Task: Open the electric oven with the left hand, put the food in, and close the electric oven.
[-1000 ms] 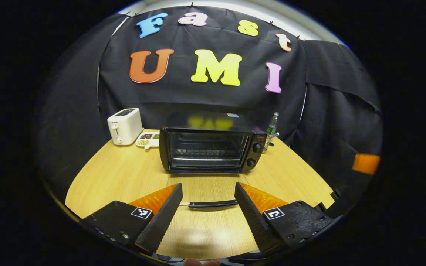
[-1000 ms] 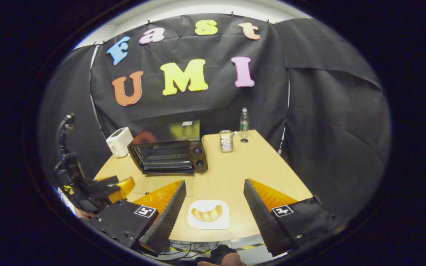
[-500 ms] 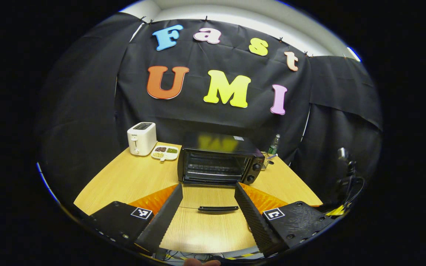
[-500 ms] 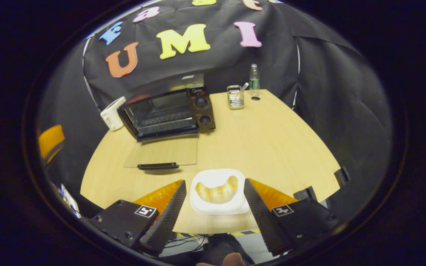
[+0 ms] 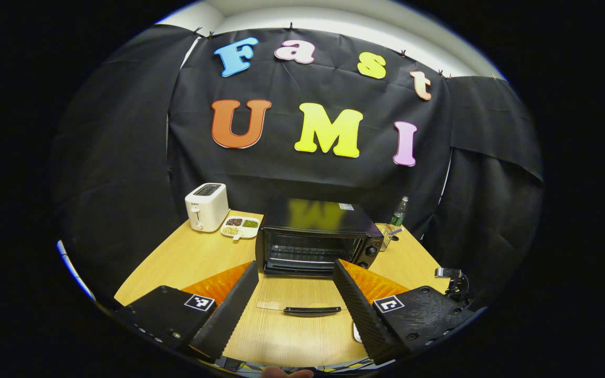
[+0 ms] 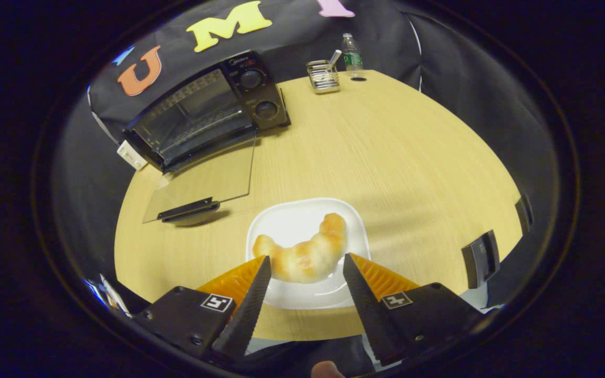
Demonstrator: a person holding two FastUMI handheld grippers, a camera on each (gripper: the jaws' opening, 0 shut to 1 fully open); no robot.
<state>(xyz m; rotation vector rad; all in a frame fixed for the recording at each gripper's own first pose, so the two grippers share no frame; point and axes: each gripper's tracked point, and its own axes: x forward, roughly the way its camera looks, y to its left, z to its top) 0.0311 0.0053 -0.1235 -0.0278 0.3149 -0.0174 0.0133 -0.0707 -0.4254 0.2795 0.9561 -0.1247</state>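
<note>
The wooden table (image 6: 386,152) was seen carrying everything, and the electric oven (image 6: 202,107) is taken as the landmark. Its glass door (image 6: 205,181) was laid fully down, flat in front of the cavity, with the handle (image 6: 187,209) at the door's far edge from the oven. In front of the oven and beyond that door, near the table's front edge, a white plate (image 6: 308,294) was set, and on it the croissant (image 6: 302,254) was lying.

The right gripper (image 6: 303,273) was held over the plate, its fingers spread wide, one to each side of the croissant's middle and closed on nothing. The left gripper (image 5: 294,286) was held back from the oven, in front of the door handle, likewise wide apart and empty.

The soft, curved pastry could be crushed or torn if squeezed hard, or left behind if pinched shallowly. The plate might be nudged by a fingertip. The lowered door could be struck on the way in.
</note>
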